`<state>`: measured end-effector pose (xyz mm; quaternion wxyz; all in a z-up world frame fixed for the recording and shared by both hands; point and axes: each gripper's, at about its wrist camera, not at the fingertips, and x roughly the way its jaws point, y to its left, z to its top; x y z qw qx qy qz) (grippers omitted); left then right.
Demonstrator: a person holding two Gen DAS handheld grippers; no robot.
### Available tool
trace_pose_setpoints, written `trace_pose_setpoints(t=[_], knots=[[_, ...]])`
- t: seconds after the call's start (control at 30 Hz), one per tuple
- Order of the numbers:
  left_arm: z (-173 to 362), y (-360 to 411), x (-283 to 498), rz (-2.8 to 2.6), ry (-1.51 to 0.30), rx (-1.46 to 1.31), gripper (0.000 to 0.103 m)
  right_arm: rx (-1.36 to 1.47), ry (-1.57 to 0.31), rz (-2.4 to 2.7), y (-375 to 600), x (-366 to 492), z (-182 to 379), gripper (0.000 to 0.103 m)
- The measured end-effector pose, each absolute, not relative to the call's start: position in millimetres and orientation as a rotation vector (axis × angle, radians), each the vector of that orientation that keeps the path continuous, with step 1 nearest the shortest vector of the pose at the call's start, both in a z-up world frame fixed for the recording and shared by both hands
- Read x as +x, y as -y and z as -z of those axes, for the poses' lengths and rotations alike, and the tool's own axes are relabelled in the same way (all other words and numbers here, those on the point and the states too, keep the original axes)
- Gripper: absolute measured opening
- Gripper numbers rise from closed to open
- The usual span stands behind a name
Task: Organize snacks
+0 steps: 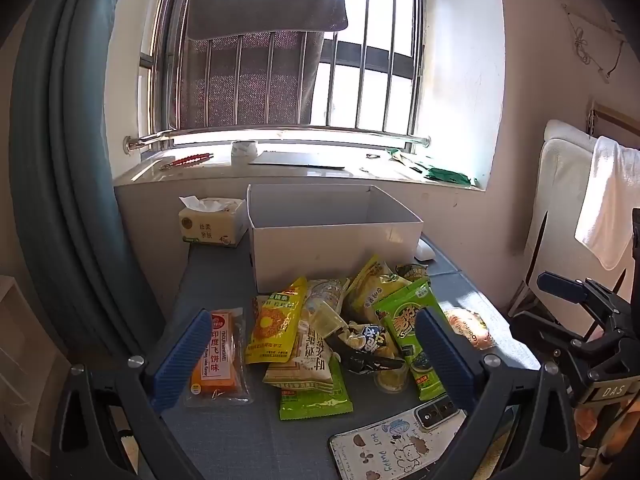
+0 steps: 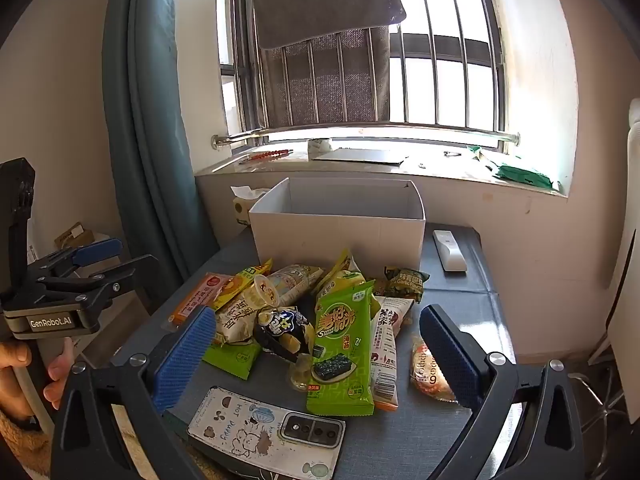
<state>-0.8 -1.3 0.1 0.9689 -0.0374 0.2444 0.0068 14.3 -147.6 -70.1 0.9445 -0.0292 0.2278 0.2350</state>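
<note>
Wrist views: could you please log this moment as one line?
left hand-held gripper open, empty | right hand-held gripper open, empty | snack pile on table | white box behind pile

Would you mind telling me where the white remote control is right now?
In the right wrist view, the white remote control lies on the table's far right, just right of the white box.

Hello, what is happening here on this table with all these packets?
A person holds a gripper in each hand above a pile of snacks on a grey table. The left gripper and the right gripper are both open and hold nothing. A white box stands behind the pile, and no snack can be seen in it. A phone lies near the front edge. No sorting seems done yet.
</note>
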Motion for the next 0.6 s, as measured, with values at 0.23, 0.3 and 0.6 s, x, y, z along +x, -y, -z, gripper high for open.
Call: trace_pose_setpoints(t=[0.23,0.3,0.6], knots=[[2.8,-4.2,-2.2,-0.001,-0.508,-0.094,0.103,-0.058,-0.463,-0.473,147.1,13.4,71.7,0.103],[3.3,-5.0,-3.5,0.002,-0.507,-0.093,0.103,-0.057,-0.464,-0.474,146.5,11.9,71.0,0.103],[2.9,-1.0,0.8,0.002,-0.516,-0.100,0.103,-0.057,-0.469,-0.478,148.5,13.0,71.1,0.103]])
